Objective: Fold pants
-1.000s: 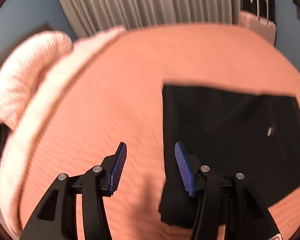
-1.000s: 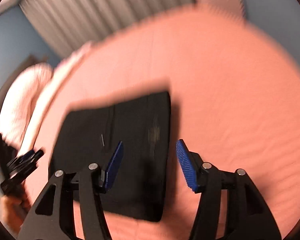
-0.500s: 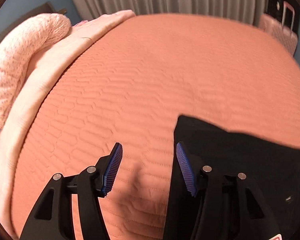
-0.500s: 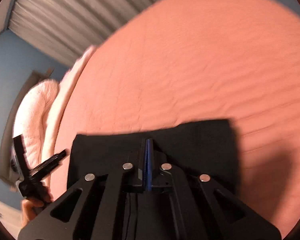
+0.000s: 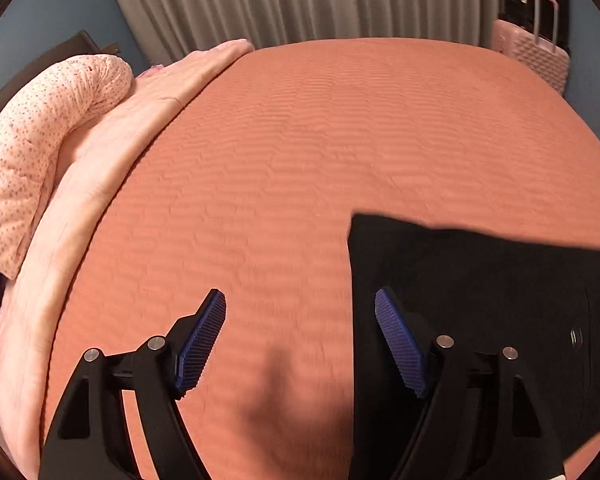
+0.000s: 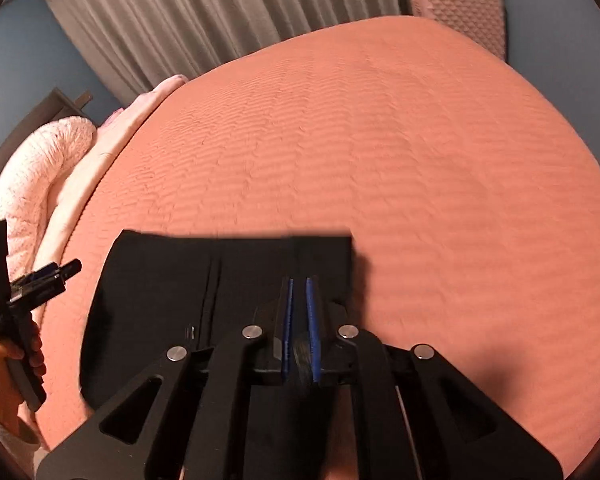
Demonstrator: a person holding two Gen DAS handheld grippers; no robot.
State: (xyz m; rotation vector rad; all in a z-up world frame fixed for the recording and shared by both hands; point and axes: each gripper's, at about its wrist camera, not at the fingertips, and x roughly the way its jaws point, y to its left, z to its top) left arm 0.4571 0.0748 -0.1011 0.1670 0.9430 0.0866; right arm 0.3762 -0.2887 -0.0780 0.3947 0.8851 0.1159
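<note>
Since half a second ago the right gripper (image 6: 299, 320) has eased its jaws from pressed together to a thin slit, and whether any cloth sits between the blue pads is hard to tell. It hovers over the black pants (image 6: 204, 296), which lie as a neat folded rectangle near the bed's (image 6: 420, 152) front edge, closer to the pillow (image 6: 40, 176) end. Over on the other side, the left gripper (image 5: 300, 336) hangs wide open and empty, straddling the pants' left edge. This fabric looks soft, light and limp, so I'd pinch the stacked layers at the corners and keep both sides level.
</note>
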